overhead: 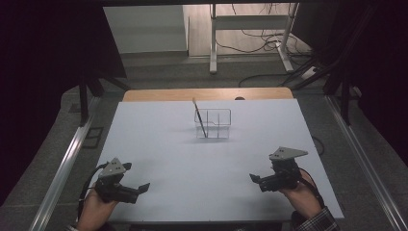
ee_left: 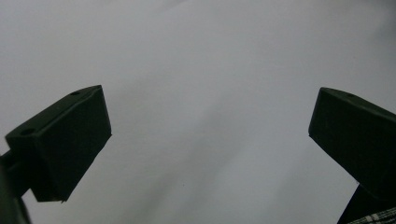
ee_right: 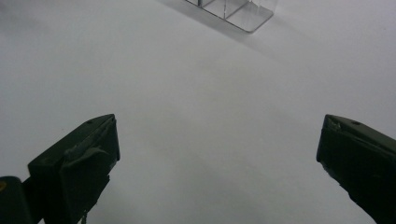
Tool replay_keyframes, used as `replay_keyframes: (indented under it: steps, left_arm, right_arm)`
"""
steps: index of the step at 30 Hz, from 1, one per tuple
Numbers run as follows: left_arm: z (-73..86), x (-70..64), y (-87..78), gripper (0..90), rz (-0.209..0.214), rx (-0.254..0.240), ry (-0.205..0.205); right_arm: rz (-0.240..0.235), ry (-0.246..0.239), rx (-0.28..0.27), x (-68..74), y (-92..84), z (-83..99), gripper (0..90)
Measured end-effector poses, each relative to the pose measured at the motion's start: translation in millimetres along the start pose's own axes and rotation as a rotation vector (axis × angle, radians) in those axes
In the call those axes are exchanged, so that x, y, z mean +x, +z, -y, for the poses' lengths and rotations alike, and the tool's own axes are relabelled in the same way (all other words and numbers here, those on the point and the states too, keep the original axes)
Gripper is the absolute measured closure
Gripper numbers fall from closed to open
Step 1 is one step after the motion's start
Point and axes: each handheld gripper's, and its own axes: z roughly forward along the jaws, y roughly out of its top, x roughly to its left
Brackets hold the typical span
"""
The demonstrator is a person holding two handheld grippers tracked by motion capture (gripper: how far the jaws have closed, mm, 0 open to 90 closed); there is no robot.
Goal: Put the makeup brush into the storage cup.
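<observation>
A clear plastic organiser [overhead: 213,123] with several compartments stands near the middle of the white table top [overhead: 159,159], towards the back. A thin dark brush or pencil [overhead: 199,117] leans upright in its left compartment. My left gripper [overhead: 143,188] rests low at the front left, open, with nothing between its jaws. My right gripper [overhead: 255,180] sits at the front right, open and empty too. In the left gripper view the left gripper [ee_left: 210,121] faces bare white surface. In the right gripper view the right gripper [ee_right: 217,140] points towards a corner of the organiser [ee_right: 238,9] farther off.
A wooden strip [overhead: 207,94] edges the table's far side. Metal rails [overhead: 62,163] run along both sides of the table. Beyond it stand a desk frame [overhead: 250,33] and loose cables [overhead: 269,43] on the floor. Dark curtains [overhead: 48,57] hang left and right.
</observation>
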Motion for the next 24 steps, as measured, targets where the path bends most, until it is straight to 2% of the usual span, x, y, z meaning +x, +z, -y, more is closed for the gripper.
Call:
replay_keyframes:
  steps: [24]
  left_arm:
    - [-0.2, 0.4, 0.5, 0.0, 0.0, 0.002, 0.001]
  right_arm:
    - [0.054, 0.024, 0.025, -10.7, -24.9, 22.4, 0.0]
